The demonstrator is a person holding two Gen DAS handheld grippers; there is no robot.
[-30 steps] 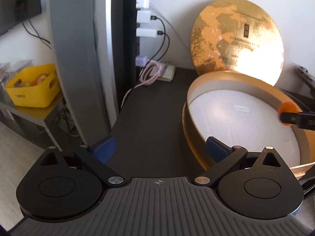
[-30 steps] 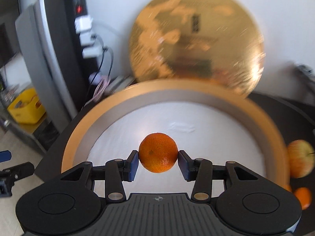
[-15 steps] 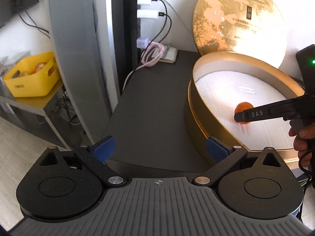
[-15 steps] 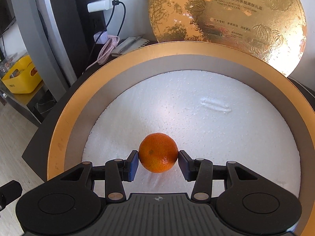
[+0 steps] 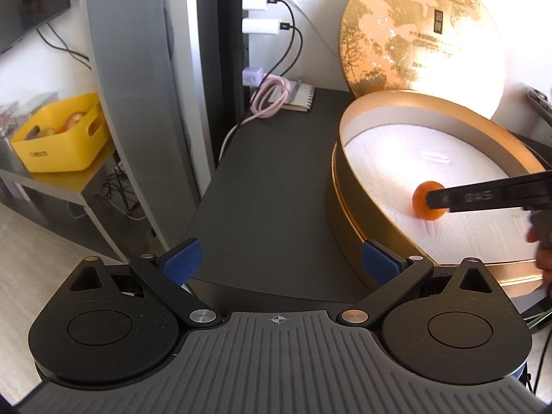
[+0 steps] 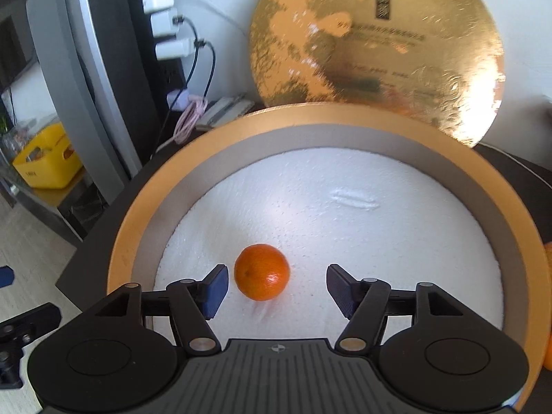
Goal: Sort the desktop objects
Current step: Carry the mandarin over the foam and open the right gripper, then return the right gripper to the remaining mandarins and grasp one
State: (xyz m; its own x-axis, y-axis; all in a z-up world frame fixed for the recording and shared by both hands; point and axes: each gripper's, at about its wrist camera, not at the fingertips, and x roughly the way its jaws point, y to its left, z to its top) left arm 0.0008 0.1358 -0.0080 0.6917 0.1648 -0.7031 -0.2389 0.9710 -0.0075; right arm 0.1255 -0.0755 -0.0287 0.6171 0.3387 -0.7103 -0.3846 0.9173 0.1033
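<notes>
A small orange [image 6: 262, 272] rests on the white foam floor of a round gold box [image 6: 138, 214]. My right gripper [image 6: 276, 288] is open around it, the left pad close to the fruit, the right pad well away. In the left wrist view the orange [image 5: 421, 197] shows partly behind a black finger of the right gripper inside the gold box [image 5: 348, 214]. My left gripper [image 5: 281, 263] hangs open and empty over the near edge of the black table [image 5: 262, 200], left of the box.
The gold lid [image 5: 421, 41] leans on the wall behind the box. A pink cable and notepad [image 5: 276, 95] lie at the table's back. A yellow bin [image 5: 58, 134] sits on a low side table at the left. More orange fruit [image 6: 548, 262] peeks at the right edge.
My right gripper has opened and let go of the orange, which now sits on the foam. The right gripper has drawn back a little. The left gripper has hardly moved.
</notes>
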